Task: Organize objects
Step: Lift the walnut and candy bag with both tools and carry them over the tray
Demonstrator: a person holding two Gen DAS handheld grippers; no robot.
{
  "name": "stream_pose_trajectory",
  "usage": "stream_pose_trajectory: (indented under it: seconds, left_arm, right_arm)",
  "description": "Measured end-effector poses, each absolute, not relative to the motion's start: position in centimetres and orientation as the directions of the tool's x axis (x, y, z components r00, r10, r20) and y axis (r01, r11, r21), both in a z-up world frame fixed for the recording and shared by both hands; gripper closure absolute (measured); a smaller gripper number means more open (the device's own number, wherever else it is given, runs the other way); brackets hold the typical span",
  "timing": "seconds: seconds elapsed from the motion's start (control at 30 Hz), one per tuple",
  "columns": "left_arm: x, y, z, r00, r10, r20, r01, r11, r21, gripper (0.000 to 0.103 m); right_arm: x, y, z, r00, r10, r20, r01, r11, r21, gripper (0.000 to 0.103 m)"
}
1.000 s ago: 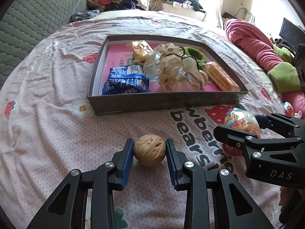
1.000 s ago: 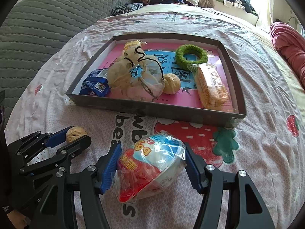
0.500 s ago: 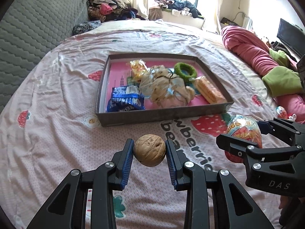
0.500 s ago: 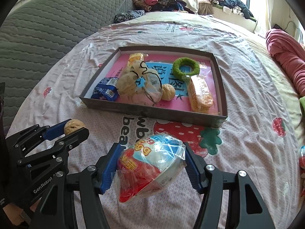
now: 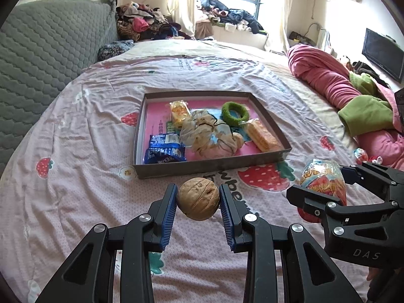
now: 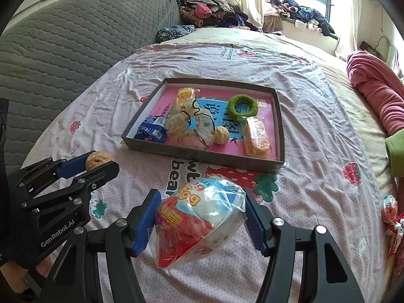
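Observation:
My left gripper (image 5: 198, 200) is shut on a brown walnut (image 5: 198, 199) and holds it above the bedsheet, in front of the grey box (image 5: 202, 168). It also shows in the right wrist view (image 6: 101, 162). My right gripper (image 6: 202, 222) is shut on a plastic-wrapped egg-shaped snack (image 6: 199, 221), also seen from the left wrist (image 5: 322, 181). The box (image 6: 202, 152) holds a blue snack packet (image 5: 165, 151), a clear bag of nuts (image 5: 209, 136), a green ring (image 5: 234, 111), a wafer pack (image 5: 262, 135), a yellow packet (image 5: 179, 112) and a walnut (image 6: 221, 135).
The bed has a pink strawberry-print sheet (image 5: 75, 176). A grey quilted headboard (image 5: 38, 55) stands at the left. A rolled pink blanket (image 5: 325, 75) and green cloth (image 5: 366, 113) lie at the right. Small wrapped sweets (image 6: 390, 207) lie near the right edge.
Both grippers have lifted and pulled back from the box with their objects held; the box now looks smaller and farther away.

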State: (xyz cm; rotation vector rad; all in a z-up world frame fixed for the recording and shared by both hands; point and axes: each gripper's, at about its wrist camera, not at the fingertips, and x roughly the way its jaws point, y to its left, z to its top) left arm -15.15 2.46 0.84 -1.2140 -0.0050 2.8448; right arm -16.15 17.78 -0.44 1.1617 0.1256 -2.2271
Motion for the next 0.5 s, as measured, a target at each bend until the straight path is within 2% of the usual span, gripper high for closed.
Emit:
stream_pose_trajectory:
  seconds: [0.5]
  left_arm:
    - [-14.4,3.6,5.2,-0.738,0.041,-0.674,-0.046,-0.999,-0.011,0.069]
  right_arm:
    - [-15.8,20.1,4.7,-0.496,-0.487,-0.719,0.565,-0.81,0.159,0.039]
